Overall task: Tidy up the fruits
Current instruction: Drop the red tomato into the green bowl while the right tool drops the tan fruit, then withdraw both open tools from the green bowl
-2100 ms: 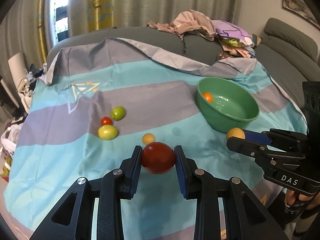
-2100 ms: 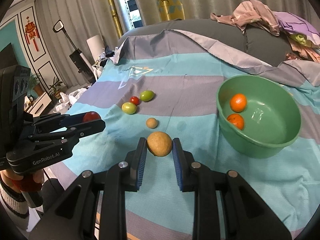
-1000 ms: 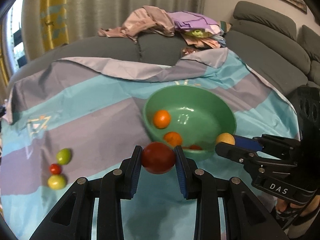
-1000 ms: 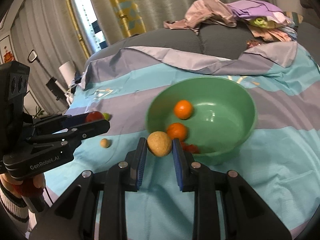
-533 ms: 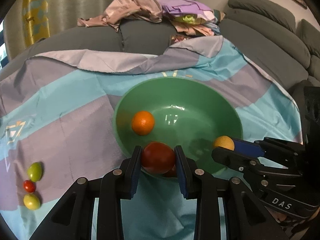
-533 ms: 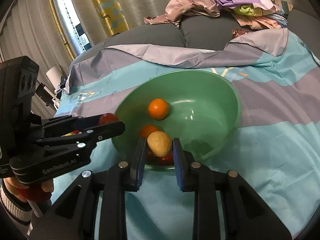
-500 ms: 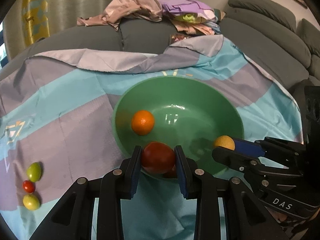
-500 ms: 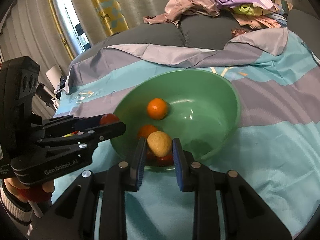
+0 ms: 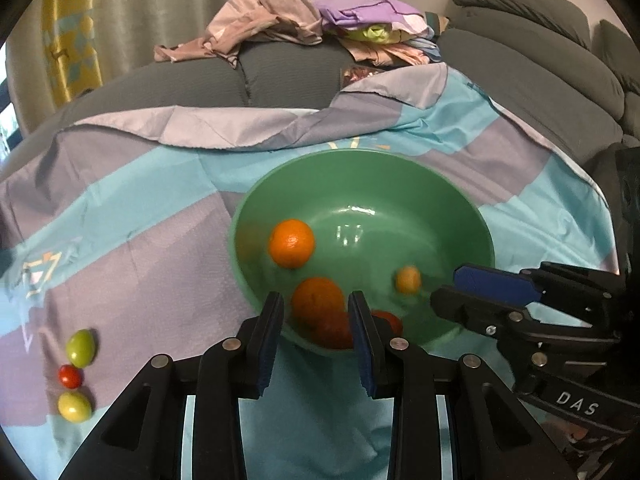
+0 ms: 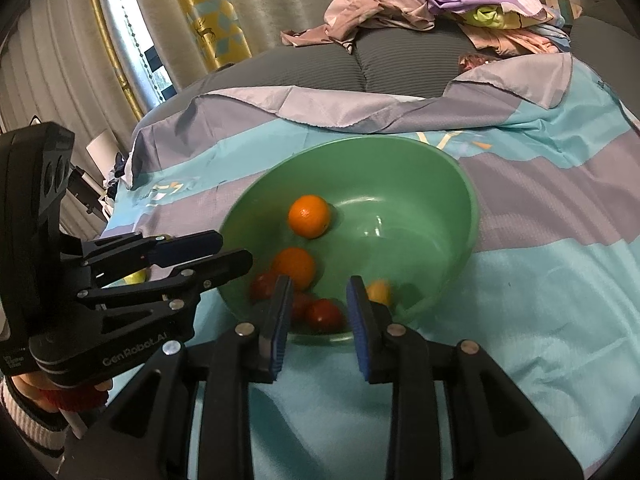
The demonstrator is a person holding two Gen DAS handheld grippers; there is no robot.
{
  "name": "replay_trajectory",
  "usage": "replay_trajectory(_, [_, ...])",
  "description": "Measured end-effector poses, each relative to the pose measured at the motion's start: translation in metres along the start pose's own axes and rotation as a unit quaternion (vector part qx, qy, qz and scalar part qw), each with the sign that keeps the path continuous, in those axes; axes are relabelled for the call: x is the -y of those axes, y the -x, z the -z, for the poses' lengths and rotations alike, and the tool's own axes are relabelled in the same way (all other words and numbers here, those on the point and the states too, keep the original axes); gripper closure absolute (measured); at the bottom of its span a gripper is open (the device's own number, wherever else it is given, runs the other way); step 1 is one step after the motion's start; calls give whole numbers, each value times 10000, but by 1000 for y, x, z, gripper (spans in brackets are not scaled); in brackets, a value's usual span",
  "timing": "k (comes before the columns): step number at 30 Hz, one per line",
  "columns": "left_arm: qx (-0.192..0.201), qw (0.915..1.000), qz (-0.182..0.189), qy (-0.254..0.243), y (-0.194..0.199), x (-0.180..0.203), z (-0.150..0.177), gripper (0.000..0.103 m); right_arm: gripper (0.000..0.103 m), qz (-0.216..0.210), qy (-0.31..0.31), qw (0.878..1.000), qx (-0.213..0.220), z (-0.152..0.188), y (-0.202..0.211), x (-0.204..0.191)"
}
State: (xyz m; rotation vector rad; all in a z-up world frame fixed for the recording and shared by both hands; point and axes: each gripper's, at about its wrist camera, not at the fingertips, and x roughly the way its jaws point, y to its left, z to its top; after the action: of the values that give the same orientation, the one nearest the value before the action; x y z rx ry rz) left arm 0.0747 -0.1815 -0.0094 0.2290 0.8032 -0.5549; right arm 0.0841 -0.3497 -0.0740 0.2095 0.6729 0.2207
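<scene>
You are holding both the left tool (image 9: 316,312) and right tool (image 10: 318,298) open and empty above the green bowl's (image 9: 460,208) near rim, fruits lying inside.

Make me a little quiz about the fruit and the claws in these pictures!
1. True or false: the left claw is holding a fruit.
2. How many oranges lie in the green bowl? A) one B) two C) four
3. Fill in: the three small fruits left on the cloth are a green fruit, a yellow fruit and a ____ one between them.

Key: 1. False; both the left claw and the right claw are open and empty. 2. B. 3. Red.
</scene>
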Motion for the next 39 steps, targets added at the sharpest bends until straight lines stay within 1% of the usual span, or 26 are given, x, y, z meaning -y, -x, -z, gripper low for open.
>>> replay_trajectory(2, [48,9999,-92,-6,8,-1,3,65,71,-9,7,10000,42,1,7,-3])
replay_trajectory(3, [73,9999,-146,8,13,-2,5,57,69,-23,11,10000,61,3,11,-5])
replay_trajectory(4, [90,9998,-196,27,17,-2,8,52,66,-30,7,10000,71,3,14,-7])
replay_trajectory(8, [147,9990,-406,126,38,-8,19,52,61,-152,-3,9998,118,9,29,-16])
replay_trajectory(12, [171,9976,-629,239,60,-15,33,52,51,-250,65,9996,108,14,41,-31])
replay_trajectory(14, [195,9968,-715,285,68,-18,39,50,49,-292,116,9994,122,17,47,-38])
replay_trajectory(16, [207,9952,-889,362,76,-21,45,44,48,-356,143,9992,124,18,52,-45])
replay_trajectory(20, [234,9939,-944,513,92,-29,58,43,45,-430,294,9986,64,22,57,-63])
replay_trajectory(23, [256,9924,-1035,611,100,-35,64,43,40,-488,445,9978,17,26,60,-78])
replay_trajectory(28, [302,9900,-1118,811,113,-48,75,42,38,-571,631,9964,-44,28,61,-96])
replay_trajectory(39, [274,9859,-1188,1147,123,-76,96,42,38,-637,877,9938,-238,31,53,-123])
